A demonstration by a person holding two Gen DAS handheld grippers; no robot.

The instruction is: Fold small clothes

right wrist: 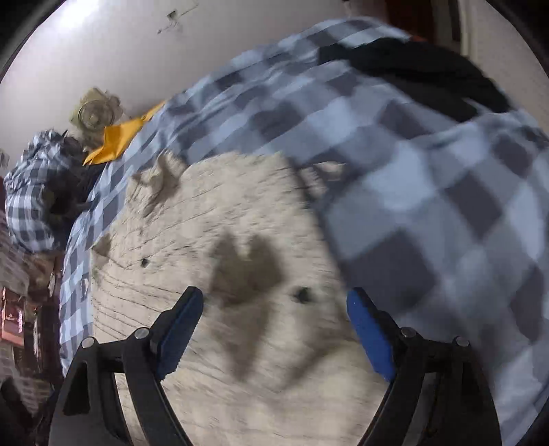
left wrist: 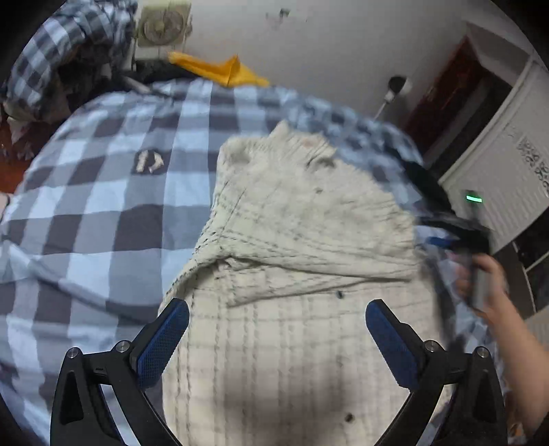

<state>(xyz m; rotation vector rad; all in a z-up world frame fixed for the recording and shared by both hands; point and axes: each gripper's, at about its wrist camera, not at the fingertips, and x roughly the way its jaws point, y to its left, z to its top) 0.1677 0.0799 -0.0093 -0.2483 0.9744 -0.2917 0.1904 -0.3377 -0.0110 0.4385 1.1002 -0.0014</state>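
A cream knitted garment (left wrist: 295, 260) with thin dark lines and small dark buttons lies on the checked bed cover, one flap folded across its upper part. My left gripper (left wrist: 276, 338) hangs above its lower part, open, nothing between the blue-padded fingers (left wrist: 161, 343). The right wrist view shows the same garment (right wrist: 219, 240), blurred, with my right gripper (right wrist: 274, 329) open above it and its shadow on the cloth. A hand (left wrist: 494, 291) holding the right gripper shows at the right edge of the left wrist view.
The blue, grey and white checked bed cover (left wrist: 103, 206) fills the bed. A yellow cloth (left wrist: 219, 70) and a small fan (left wrist: 161, 24) sit by the far wall. A dark garment (right wrist: 418, 72) lies at the bed's far right. A white cabinet (left wrist: 501, 178) stands to the right.
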